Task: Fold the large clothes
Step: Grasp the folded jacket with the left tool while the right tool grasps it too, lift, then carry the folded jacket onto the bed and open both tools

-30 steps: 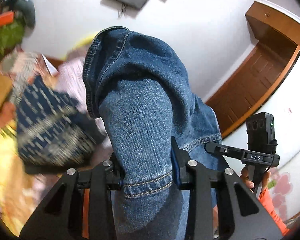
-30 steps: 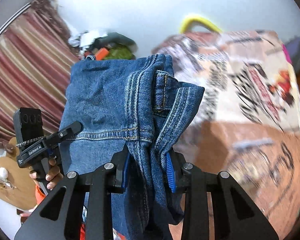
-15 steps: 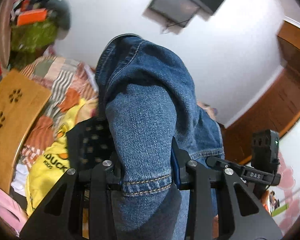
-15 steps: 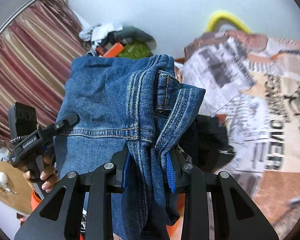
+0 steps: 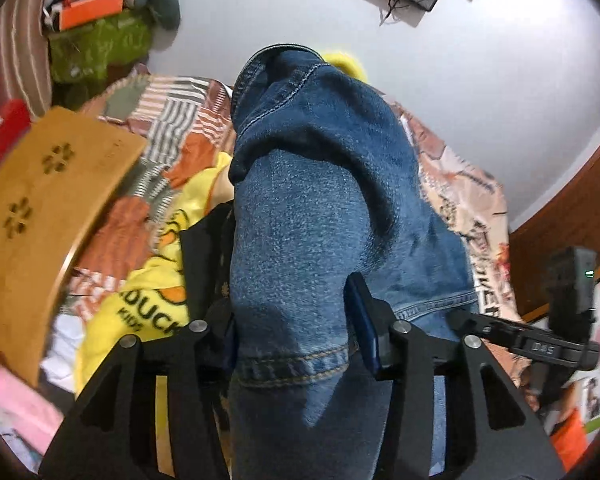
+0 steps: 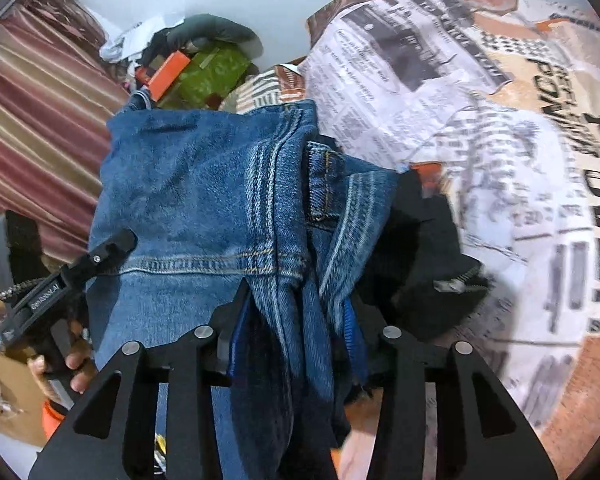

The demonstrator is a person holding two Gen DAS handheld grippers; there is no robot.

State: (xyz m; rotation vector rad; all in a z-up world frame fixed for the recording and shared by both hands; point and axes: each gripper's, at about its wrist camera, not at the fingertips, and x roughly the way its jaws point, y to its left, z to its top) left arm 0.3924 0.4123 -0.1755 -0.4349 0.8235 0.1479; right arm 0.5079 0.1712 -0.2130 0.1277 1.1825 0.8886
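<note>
A pair of blue denim jeans (image 5: 320, 216) is held up in the air over a bed by both grippers. My left gripper (image 5: 296, 332) is shut on a hemmed edge of the jeans. My right gripper (image 6: 296, 328) is shut on a bunched seam of the same jeans (image 6: 204, 204). The right gripper's body shows in the left wrist view (image 5: 540, 344), and the left gripper's body shows in the right wrist view (image 6: 52, 280). The denim hides most of what lies under it.
The bed has a newspaper-print cover (image 6: 480, 120). A yellow garment (image 5: 148, 300), a black garment (image 6: 420, 248) and a patchwork cloth (image 5: 168, 120) lie on it. A wooden board (image 5: 48, 216) stands at left. Clutter (image 6: 196, 68) and a striped curtain (image 6: 32, 120) lie behind.
Both grippers have tilted down toward the bed with the jeans still held. The wall fills less of the views and the bed and the garments on it fill more.
</note>
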